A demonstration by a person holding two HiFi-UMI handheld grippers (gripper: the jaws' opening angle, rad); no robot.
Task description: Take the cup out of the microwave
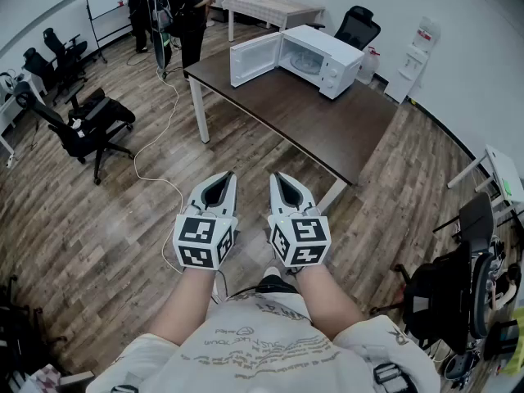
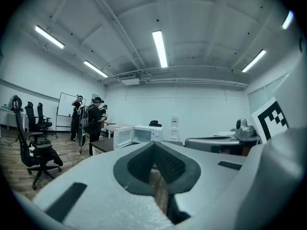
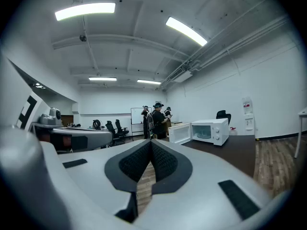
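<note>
A white microwave (image 1: 321,57) stands on the dark table (image 1: 303,113) with its door (image 1: 255,58) swung open to the left. Its cavity is pale, and I cannot make out the cup inside from here. My left gripper (image 1: 224,176) and right gripper (image 1: 279,176) are held side by side over the wooden floor, well short of the table's near edge. Both point level toward the microwave with their tips together and nothing between them. The microwave (image 2: 143,134) shows small and far beyond the left gripper (image 2: 154,143). Past the right gripper (image 3: 151,141) the microwave (image 3: 210,131) sits to the right.
Black office chairs (image 1: 82,125) stand on the left, and a light cable (image 1: 155,162) trails across the floor near the table leg. People (image 1: 176,6) stand by a whiteboard at the back, next to a small white table (image 1: 270,8). Another chair and equipment (image 1: 458,289) crowd the right.
</note>
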